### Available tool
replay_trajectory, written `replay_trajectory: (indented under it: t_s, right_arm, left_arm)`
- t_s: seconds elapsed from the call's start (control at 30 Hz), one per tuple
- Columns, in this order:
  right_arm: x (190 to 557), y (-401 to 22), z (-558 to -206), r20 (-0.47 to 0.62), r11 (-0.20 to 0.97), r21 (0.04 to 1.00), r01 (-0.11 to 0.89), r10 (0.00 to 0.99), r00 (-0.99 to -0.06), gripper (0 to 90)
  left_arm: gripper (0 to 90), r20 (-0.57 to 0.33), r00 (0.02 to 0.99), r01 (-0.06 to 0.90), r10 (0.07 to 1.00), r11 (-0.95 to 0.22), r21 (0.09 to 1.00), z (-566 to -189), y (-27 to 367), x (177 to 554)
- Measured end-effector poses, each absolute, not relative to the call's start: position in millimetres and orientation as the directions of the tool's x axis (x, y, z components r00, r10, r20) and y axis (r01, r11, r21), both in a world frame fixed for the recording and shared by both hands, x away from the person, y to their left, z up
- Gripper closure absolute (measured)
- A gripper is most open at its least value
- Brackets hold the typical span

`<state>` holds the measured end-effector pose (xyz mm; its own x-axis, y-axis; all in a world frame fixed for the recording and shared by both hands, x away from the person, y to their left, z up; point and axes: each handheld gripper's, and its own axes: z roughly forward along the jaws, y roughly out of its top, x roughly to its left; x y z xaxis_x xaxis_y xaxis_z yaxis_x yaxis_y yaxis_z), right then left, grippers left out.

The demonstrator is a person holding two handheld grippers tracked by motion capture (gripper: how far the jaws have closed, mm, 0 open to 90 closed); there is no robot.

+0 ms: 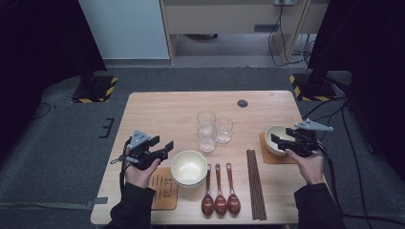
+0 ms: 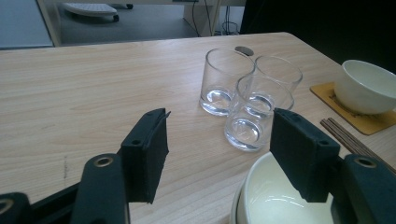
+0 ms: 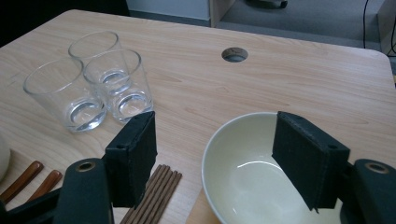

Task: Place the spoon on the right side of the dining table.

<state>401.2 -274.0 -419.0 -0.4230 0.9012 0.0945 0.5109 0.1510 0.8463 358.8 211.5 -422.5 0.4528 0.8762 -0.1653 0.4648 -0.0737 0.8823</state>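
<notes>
The pale wooden table (image 1: pixel 157 107) carries a place setting, and the cluster of three clear drinking glasses (image 1: pixel 213 130) at its middle serves as the landmark. Nearer the person than the glasses and slightly to their left sits a stack of cream ceramic bowls (image 1: pixel 189 168), with a brown square coaster (image 1: pixel 165 191) on the far-left side of that stack. The left gripper (image 1: pixel 168 145) hangs left of the glasses, just beside the stack's rim; in the left gripper view its jaws stand released with bare wood between them, and the right jaw overlaps the stack's rim without visibly pressing it. To the right of the glasses a single cream ceramic bowl (image 1: pixel 275 139) rests on another brown coaster (image 1: pixel 267 155). The right gripper (image 1: pixel 279 140) is over this bowl, its jaws apart, one outside the rim and one above the hollow, gripping nothing. Three reddish-brown wooden spoons (image 1: pixel 220 193) and a bundle of dark wooden chopsticks (image 1: pixel 255 183) lie on the person's side of the glasses.
</notes>
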Motion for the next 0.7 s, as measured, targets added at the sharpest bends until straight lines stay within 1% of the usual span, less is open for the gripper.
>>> replay_trajectory:
  t_s: [0.37, 0.7]
  right_arm:
    - [388.3, -272.4, -417.7, 0.102, 0.154, 0.850, 0.503, 0.890, -0.444, 30.8]
    - [386.4, -263.0, -422.4, 0.098, 0.176, 0.843, 0.508, 0.879, -0.467, 30.9]
  left_arm:
    - [36.2, -0.149, 0.497, 0.455, 0.855, -0.110, 0.884, -420.8, 189.2, 359.0]
    - [35.6, -0.124, 0.535, 0.444, 0.836, -0.153, 0.883, -422.5, 170.7, 355.8]
